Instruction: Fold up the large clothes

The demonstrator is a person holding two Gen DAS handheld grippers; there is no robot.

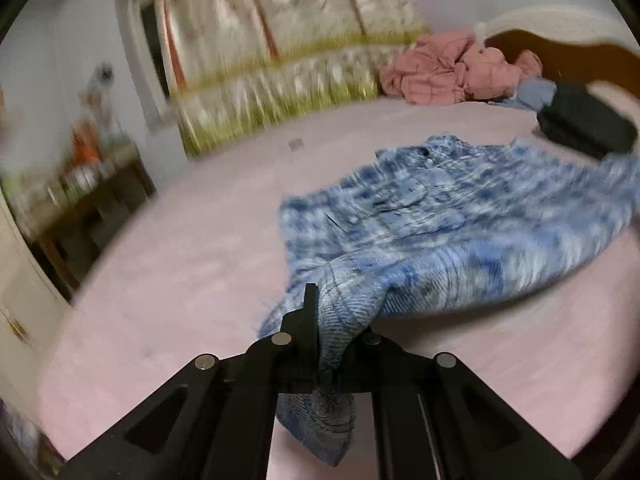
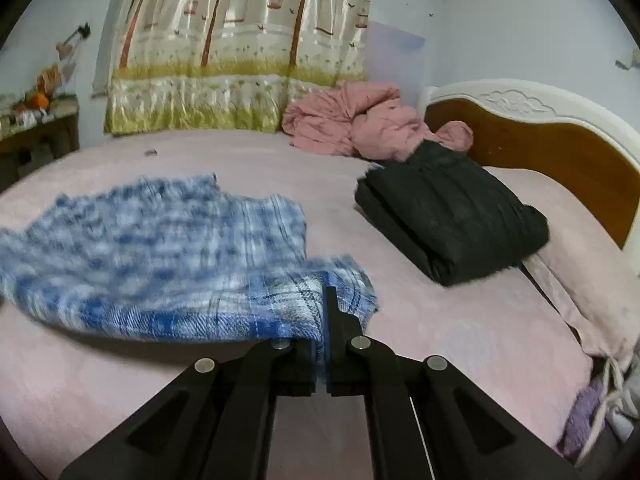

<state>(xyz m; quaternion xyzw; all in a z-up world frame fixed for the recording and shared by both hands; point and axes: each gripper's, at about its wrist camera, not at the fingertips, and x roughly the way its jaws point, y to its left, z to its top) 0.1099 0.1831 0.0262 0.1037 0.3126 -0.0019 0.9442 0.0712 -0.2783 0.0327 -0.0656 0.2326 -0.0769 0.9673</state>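
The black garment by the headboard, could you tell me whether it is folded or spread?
Folded: the black garment lies as a compact stacked rectangle on the bed.

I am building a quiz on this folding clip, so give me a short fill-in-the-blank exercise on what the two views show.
1. Both tongs, the left tongs and the right tongs, are shut on the blue plaid ____.
2. The folded garment lying near the headboard is ____ in colour.
3. The crumpled pink bedding lies in front of a curtain printed with ____.

Missing words: garment; black; trees
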